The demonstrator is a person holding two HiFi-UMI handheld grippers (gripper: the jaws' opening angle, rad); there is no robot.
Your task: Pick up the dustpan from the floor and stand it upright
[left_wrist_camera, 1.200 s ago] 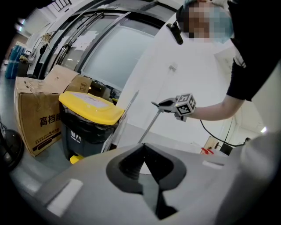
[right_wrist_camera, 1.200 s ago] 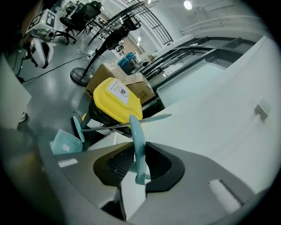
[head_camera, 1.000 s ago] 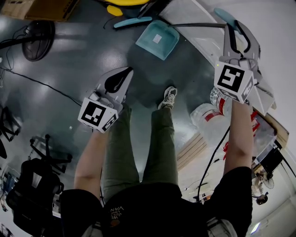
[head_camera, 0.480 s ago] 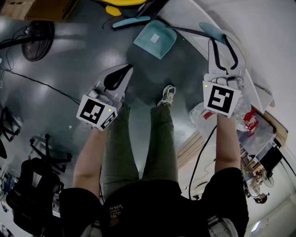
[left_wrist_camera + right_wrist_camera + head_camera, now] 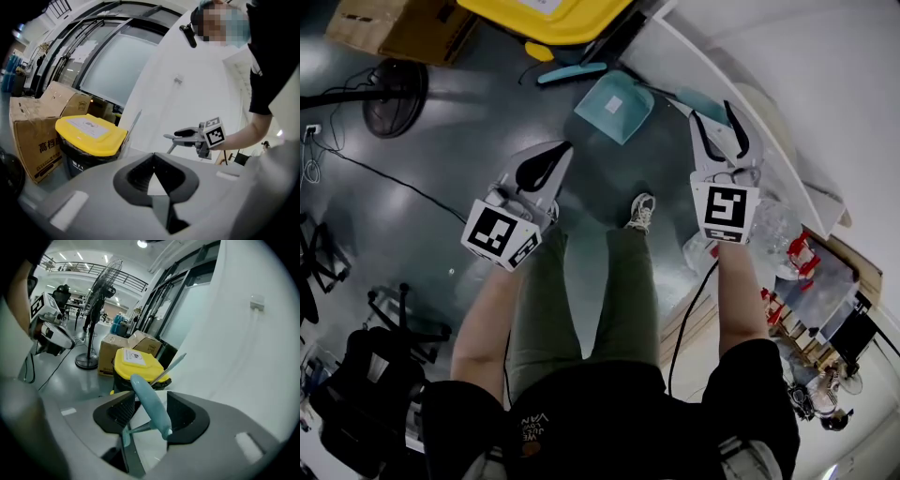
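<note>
Left gripper (image 5: 555, 153) hangs over the floor (image 5: 441, 141), fingers pinched together, nothing in them. The dustpan (image 5: 615, 105) has its pan down near the yellow-lidded bin (image 5: 548, 14). Its handle (image 5: 151, 409) rises to the right gripper (image 5: 714, 117), whose fingers are opening with it loose between them. I'd pull straight back, slowly, so neither finger nudges it over.
</note>
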